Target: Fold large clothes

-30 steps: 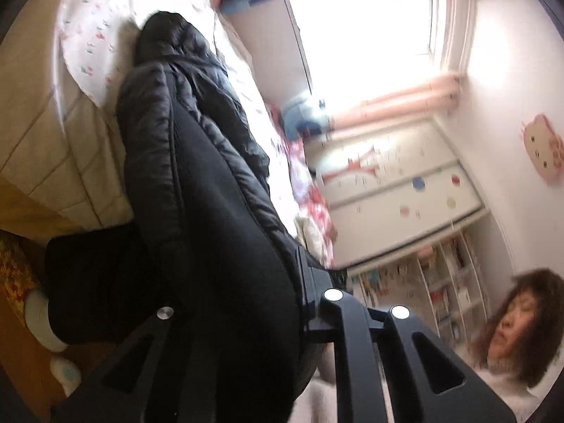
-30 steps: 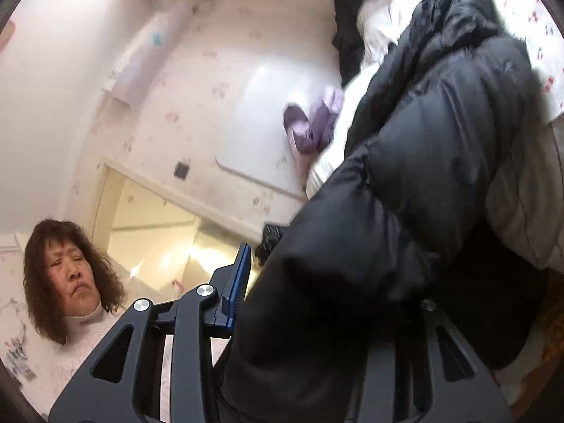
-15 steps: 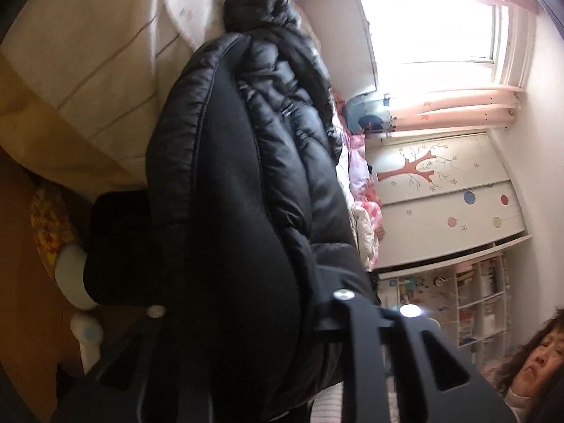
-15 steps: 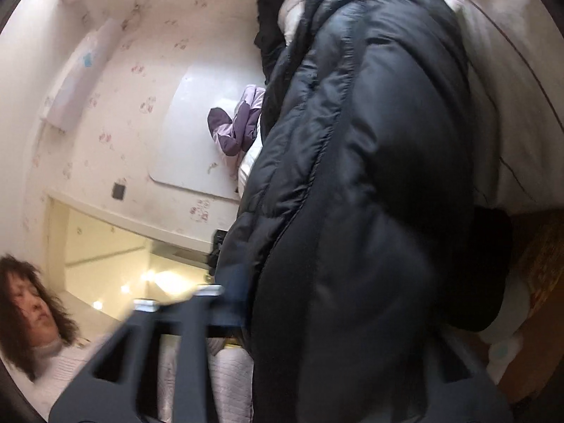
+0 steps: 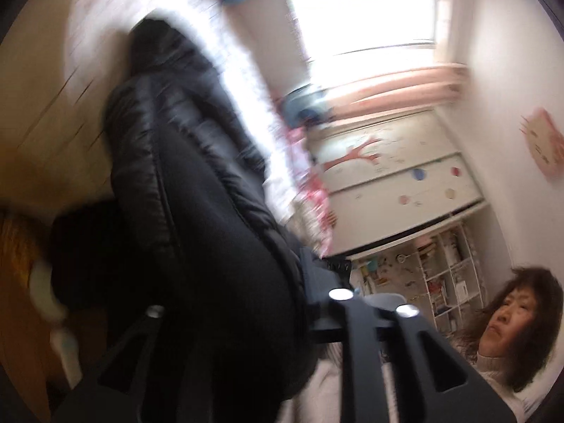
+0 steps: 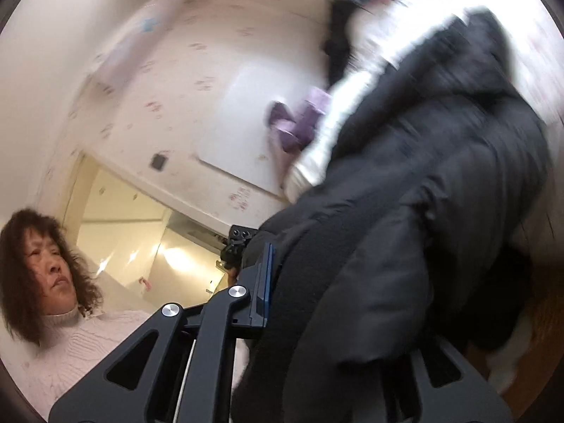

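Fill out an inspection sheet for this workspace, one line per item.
Surface: bed with beige cover, white floral quilt on it.
Job's things: black puffer jacket, bunched and lifted, draped toward the bed.
Clutter: purple garment on the bed edge.
Grippers: left gripper jaws just opening, jacket between them; right gripper clamps the jacket.
Cables: nothing seen.
Surroundings: bright window, pink curtains, painted wardrobe, shelves, person in white sweater.

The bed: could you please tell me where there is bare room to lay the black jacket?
Free: the beige quilt beside the black jacket, and the white sheet beyond it. Crowded: the clothes pile near the window.
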